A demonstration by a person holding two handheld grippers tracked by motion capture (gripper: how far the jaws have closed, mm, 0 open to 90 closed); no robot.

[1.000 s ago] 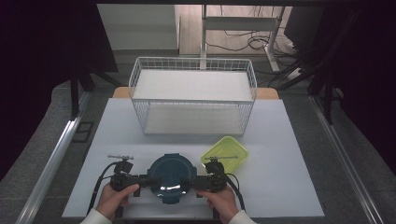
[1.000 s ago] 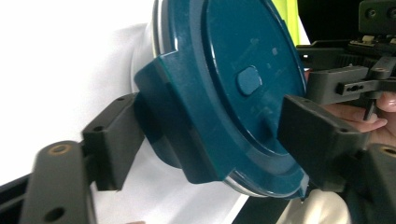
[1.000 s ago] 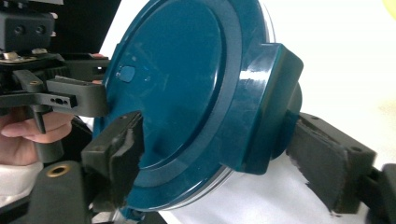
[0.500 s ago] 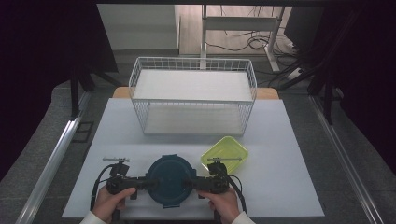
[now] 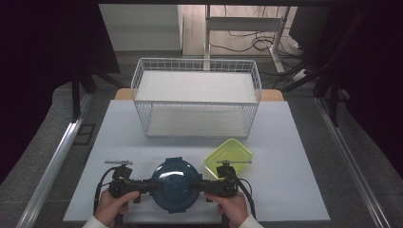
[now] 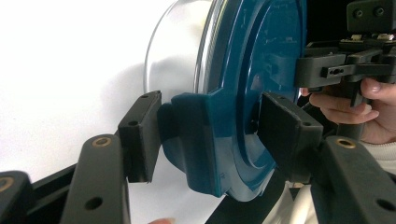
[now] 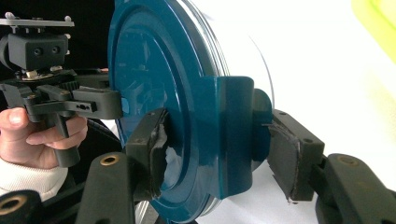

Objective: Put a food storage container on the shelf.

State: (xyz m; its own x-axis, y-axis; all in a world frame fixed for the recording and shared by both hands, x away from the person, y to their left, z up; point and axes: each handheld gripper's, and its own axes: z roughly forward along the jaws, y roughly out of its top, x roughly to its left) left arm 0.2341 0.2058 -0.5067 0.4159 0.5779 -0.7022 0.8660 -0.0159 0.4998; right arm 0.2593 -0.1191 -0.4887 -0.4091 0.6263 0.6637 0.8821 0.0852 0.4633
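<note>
Left gripper view: our left tongs (image 6: 205, 135) straddle a side latch tab of the round container (image 6: 243, 93); one pad touches the tab's underside, the other sits against the blue lid (image 6: 261, 60). The jaws have just been closing and now appear to pinch the tab and lid edge. Right gripper view: the right tongs (image 7: 219, 149) do the same on the opposite latch tab, jaws likewise just closing, pads pressed to either side of it.

High view: left tongs (image 5: 142, 186) and right tongs (image 5: 209, 186) meet the container (image 5: 175, 184) from its two sides. It sits at the near edge of the worktop (image 5: 294, 156), between our hands. A yellow-green tub (image 5: 229, 156) lies just beside it, behind and to the right. A white wire basket (image 5: 196, 97) stands well apart at the far side.

Progress, as we judge it: both grips are set on the latches. The lid is on; whether the latches are snapped down we cannot tell. Remaining: lift or unlatch, and perhaps move it to the basket.
</note>
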